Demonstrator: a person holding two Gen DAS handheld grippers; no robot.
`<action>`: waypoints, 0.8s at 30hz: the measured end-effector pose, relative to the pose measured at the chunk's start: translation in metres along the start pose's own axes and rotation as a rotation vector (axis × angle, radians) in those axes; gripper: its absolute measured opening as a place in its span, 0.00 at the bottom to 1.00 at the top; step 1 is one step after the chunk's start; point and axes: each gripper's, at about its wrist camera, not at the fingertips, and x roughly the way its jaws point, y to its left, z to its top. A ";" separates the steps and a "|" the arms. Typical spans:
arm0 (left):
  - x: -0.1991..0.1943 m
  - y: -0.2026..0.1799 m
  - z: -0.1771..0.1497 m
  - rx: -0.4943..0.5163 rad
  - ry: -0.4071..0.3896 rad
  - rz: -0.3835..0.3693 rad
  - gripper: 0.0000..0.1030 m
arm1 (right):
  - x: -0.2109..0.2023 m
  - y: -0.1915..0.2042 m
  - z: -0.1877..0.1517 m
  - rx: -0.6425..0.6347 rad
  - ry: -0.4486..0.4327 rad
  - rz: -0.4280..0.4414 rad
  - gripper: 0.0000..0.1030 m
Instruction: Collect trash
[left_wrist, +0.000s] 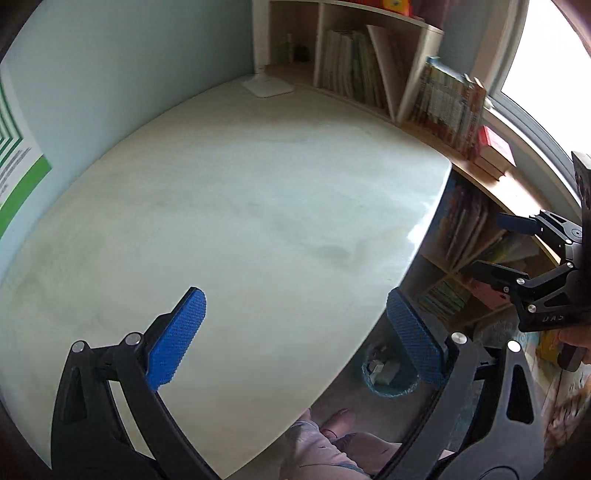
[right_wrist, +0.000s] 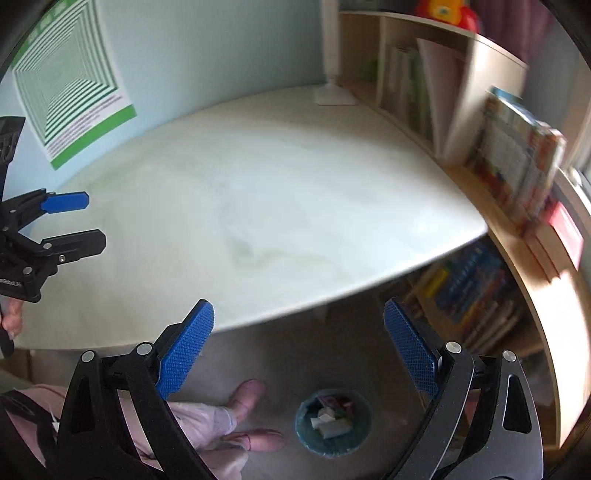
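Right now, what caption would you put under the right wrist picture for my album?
Open right gripper hangs over the trash bin, scraps inside, beside the white desk.

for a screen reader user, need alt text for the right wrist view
The open right gripper hangs over the front edge of a pale desk, above a blue bin of trash on the floor. The left gripper shows at far left, bookshelves at right.

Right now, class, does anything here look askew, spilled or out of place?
Little stands out. On the shelf one book leans diagonally while its neighbours stand upright. The trash sits inside the bin on the floor, none spilled beside it.
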 end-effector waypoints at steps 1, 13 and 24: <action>-0.002 0.011 -0.001 -0.027 -0.004 0.014 0.93 | 0.004 0.007 0.006 -0.016 0.002 0.010 0.90; -0.034 0.128 -0.040 -0.338 -0.067 0.201 0.93 | 0.050 0.113 0.075 -0.248 0.012 0.170 0.90; -0.059 0.190 -0.076 -0.526 -0.096 0.350 0.93 | 0.086 0.191 0.115 -0.377 0.045 0.313 0.90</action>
